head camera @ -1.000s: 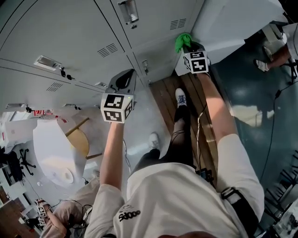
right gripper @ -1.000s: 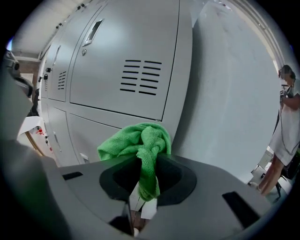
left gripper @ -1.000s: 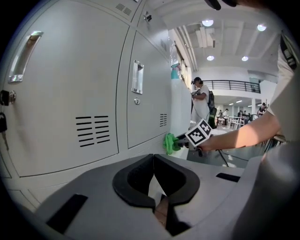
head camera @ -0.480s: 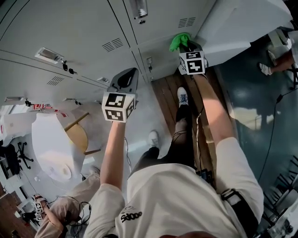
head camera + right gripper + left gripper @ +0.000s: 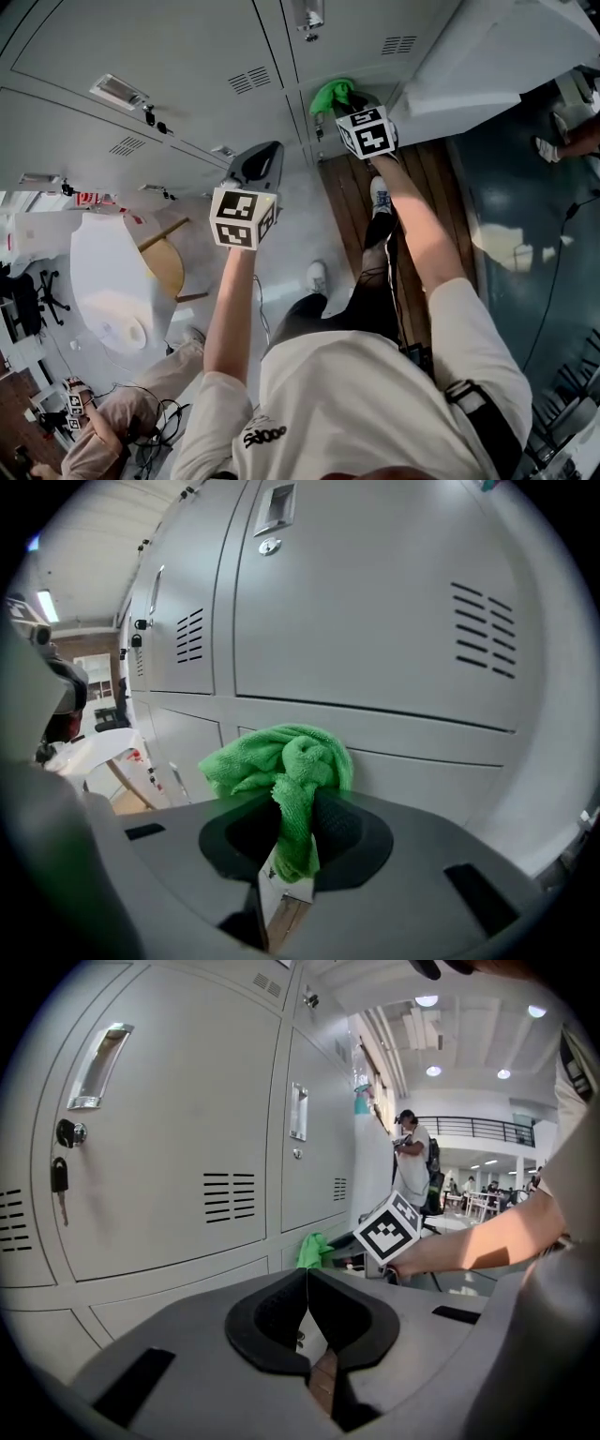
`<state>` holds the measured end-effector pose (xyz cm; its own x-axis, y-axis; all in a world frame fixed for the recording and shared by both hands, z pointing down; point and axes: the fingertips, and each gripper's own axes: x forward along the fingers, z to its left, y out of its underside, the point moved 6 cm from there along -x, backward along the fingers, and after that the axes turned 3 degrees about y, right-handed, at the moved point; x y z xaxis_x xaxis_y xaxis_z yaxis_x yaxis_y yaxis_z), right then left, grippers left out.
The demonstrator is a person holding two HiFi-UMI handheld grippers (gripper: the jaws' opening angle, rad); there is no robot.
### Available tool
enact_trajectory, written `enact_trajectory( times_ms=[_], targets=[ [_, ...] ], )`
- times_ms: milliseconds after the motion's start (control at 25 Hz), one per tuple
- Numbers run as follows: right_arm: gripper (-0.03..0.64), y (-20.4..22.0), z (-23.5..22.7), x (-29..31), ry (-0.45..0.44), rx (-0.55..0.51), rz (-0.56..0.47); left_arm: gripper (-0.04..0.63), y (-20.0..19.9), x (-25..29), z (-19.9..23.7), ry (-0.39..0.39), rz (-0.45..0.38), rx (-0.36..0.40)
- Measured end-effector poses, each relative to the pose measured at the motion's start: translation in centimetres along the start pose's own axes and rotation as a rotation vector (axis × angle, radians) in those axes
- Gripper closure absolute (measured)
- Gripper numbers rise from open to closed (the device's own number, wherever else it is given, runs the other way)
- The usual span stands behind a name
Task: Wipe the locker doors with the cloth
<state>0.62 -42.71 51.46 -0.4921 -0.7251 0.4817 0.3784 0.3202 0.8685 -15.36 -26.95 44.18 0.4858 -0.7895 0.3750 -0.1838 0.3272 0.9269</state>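
Observation:
A bunched green cloth [image 5: 281, 766] is pinched in my right gripper [image 5: 298, 832], whose jaws are shut on it. The cloth [image 5: 332, 95] is pressed against a low grey locker door [image 5: 361, 66] at the top centre of the head view, and it also shows small in the left gripper view as the cloth [image 5: 312, 1249]. My right gripper [image 5: 352, 112] is at the locker face. My left gripper [image 5: 307, 1309] is shut with nothing in it, held away from the lockers; in the head view my left gripper [image 5: 258, 161] hangs left of the right one.
Grey locker doors [image 5: 178, 1147] with handles, vents and a key [image 5: 59, 1181] fill the left. A wooden strip of floor [image 5: 427, 187] runs under my feet. A round white table [image 5: 112, 281] stands lower left. Another person [image 5: 103, 436] crouches at bottom left; people stand far off.
My right gripper has carried the green cloth leftward along the locker face. The left gripper has kept its place.

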Motion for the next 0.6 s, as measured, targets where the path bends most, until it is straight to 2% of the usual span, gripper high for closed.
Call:
enact_trajectory(
  times_ms=[160,360,600],
  targets=[
    [0.548,0.6,2.4,1.6,-0.084,0.003,0.038,0.577,1.0,-0.5,0.6,-0.017,0.015,-0.014],
    [0.546,2.8,4.3,4.1,-0.145,-0.004,0.092,0.577,2.2,-0.1,0.8,-0.022,0.033,-0.023],
    [0.546,6.8,2.9,6.4,-0.169,-0.033,0.190,0.577,3.1,1.0,0.7,-0.017,0.053,-0.010]
  ],
)
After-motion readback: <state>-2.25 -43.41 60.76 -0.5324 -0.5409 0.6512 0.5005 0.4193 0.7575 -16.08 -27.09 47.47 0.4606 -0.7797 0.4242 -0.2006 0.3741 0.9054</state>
